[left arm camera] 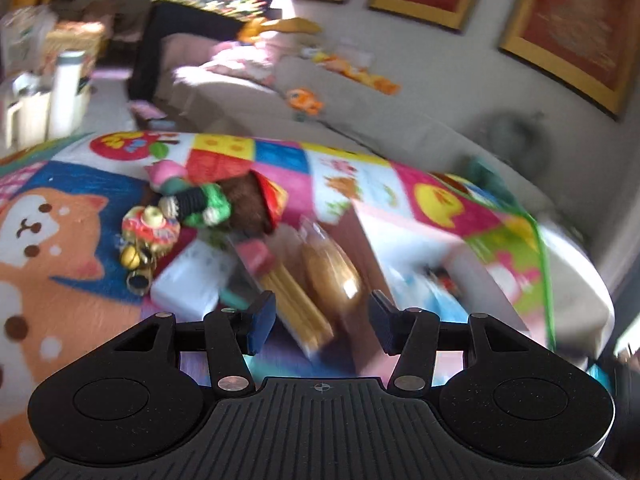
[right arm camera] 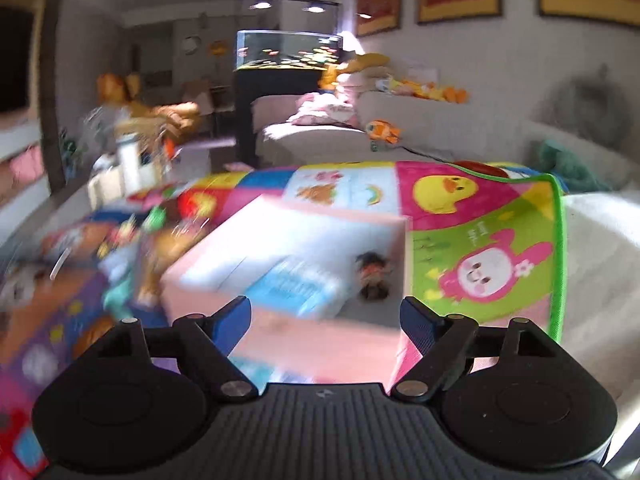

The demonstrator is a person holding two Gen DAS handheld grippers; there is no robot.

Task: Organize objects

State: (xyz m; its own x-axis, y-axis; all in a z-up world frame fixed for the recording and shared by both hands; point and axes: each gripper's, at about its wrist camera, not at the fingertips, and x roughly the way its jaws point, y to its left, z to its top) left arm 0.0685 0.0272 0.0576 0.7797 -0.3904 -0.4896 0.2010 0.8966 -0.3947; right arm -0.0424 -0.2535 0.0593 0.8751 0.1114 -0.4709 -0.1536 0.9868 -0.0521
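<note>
A pile of small objects lies on a colourful play mat (left arm camera: 60, 240): a knitted doll (left arm camera: 196, 204), a brown plush (left arm camera: 248, 204), a red and gold ornament with bells (left arm camera: 148, 232), a white packet (left arm camera: 192, 280), a yellow packet (left arm camera: 296, 304) and a clear bag of brown food (left arm camera: 332, 276). My left gripper (left arm camera: 320, 326) is open and empty just above the yellow packet. A pink open box (right arm camera: 288, 248) holds a small doll (right arm camera: 374, 274) and a blue packet (right arm camera: 296, 284). My right gripper (right arm camera: 326, 326) is open and empty over the box's near wall. Both views are blurred.
The mat (right arm camera: 480, 248) covers a bed or couch, with its green edge at the right. A beige sofa (left arm camera: 248, 92) with plush toys, a black fish tank stand (right arm camera: 280, 80) and red framed pictures (left arm camera: 572, 28) stand behind. Clutter stands at the far left.
</note>
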